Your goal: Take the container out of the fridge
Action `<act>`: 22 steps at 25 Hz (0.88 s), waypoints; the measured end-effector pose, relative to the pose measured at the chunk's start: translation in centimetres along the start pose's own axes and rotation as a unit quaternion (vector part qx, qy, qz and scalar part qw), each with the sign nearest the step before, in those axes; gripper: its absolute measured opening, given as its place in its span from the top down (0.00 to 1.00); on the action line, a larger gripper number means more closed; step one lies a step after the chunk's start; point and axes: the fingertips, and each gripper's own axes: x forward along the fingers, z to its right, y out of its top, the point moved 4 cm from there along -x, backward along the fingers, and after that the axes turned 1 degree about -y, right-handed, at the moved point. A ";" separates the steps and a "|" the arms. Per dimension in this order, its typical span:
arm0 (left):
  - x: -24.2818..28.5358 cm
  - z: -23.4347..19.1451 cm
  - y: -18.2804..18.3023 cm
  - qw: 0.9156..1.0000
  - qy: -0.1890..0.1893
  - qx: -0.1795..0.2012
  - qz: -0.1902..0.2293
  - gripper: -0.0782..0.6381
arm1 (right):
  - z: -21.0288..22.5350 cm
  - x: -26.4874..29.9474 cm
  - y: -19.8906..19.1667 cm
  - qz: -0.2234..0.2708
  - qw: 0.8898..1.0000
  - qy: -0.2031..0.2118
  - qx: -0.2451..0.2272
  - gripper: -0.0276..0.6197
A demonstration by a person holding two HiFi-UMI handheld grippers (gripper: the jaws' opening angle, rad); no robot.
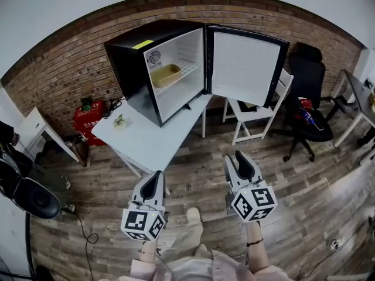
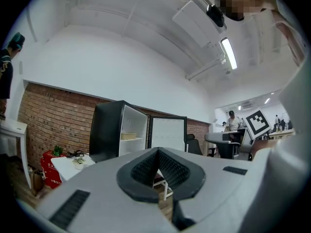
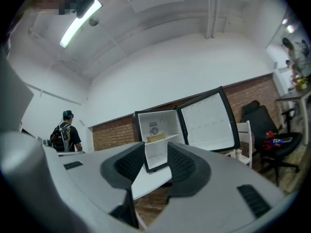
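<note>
A tan container (image 1: 166, 75) lies on the wire shelf inside a small black fridge (image 1: 132, 63) whose door (image 1: 245, 66) is swung wide to the right. The fridge stands on a white table (image 1: 146, 136). Both grippers hang well short of the table, over the wooden floor. My left gripper (image 1: 156, 174) has its jaws together with nothing held; in its own view the left gripper (image 2: 157, 152) has its pads meeting, with the container (image 2: 128, 136) far off. My right gripper (image 1: 238, 156) is open and empty. Through the gap of the right gripper (image 3: 156, 161) I see the container (image 3: 156, 138).
A small plant (image 1: 119, 121) sits on the table's left end. A white chair (image 1: 258, 113) and a black office chair (image 1: 307, 104) stand right of the fridge. A red box (image 1: 88, 119) sits by the brick wall. A person (image 3: 65, 135) stands far left.
</note>
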 end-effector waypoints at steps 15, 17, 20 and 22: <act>12.8 -6.3 -1.4 0.999 0.001 -0.031 -0.024 0.90 | 3.6 14.1 -0.4 -0.018 1.000 0.024 -0.010 0.75; 14.7 -7.3 -1.4 0.999 0.001 -0.032 -0.026 0.90 | 4.0 16.4 -0.6 -0.023 0.999 0.028 -0.011 0.76; 17.3 -8.5 -1.6 0.999 0.001 -0.038 -0.031 0.90 | 4.5 19.3 -1.4 -0.034 0.999 0.031 -0.006 0.75; 18.8 -9.2 -1.7 0.999 0.001 -0.042 -0.033 0.90 | 4.9 21.0 -2.0 -0.041 0.999 0.036 -0.001 0.75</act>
